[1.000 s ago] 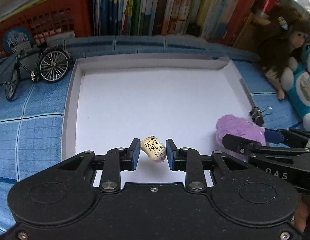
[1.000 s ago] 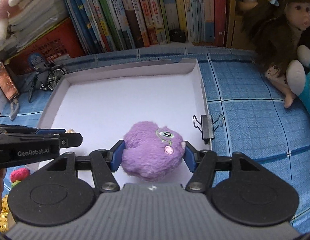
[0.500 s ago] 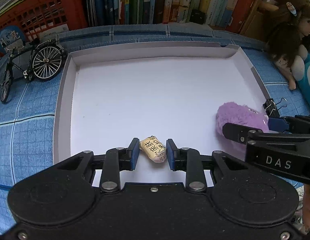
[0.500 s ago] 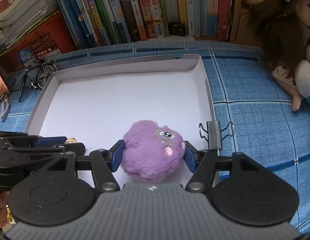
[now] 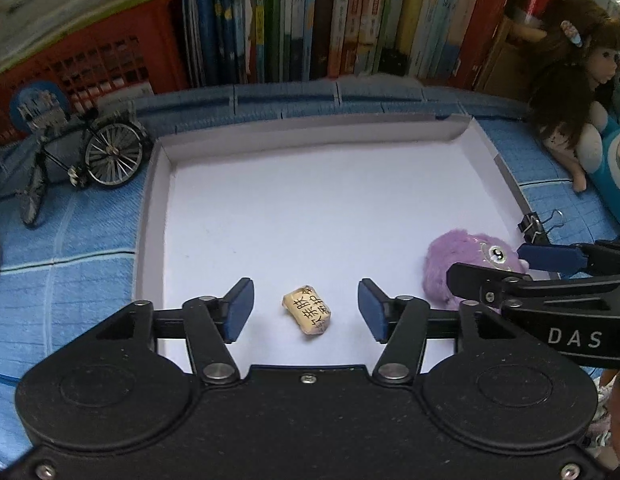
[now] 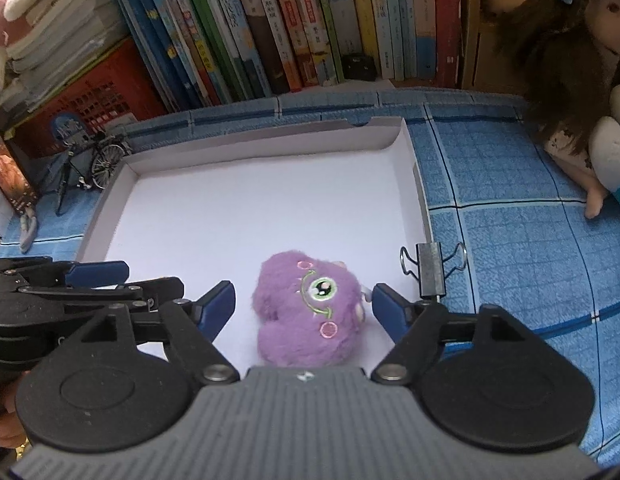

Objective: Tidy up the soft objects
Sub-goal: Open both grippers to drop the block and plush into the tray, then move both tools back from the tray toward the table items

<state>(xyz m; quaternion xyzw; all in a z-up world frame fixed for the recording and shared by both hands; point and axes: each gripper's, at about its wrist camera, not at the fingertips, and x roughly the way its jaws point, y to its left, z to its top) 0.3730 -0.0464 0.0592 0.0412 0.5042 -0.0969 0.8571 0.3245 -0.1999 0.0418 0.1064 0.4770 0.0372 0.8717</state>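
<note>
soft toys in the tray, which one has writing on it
The small yellow pillow, between the open left gripper pads; the purple plush shows only an eye.

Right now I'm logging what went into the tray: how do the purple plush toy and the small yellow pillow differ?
The purple plush toy is furry, rounded and clearly bigger; the small yellow pillow is smooth, blocky, with dark printed characters. The plush toy lies near the white tray's binder-clip side, the pillow further left. Both lie released on the tray floor between open jaws.
</note>
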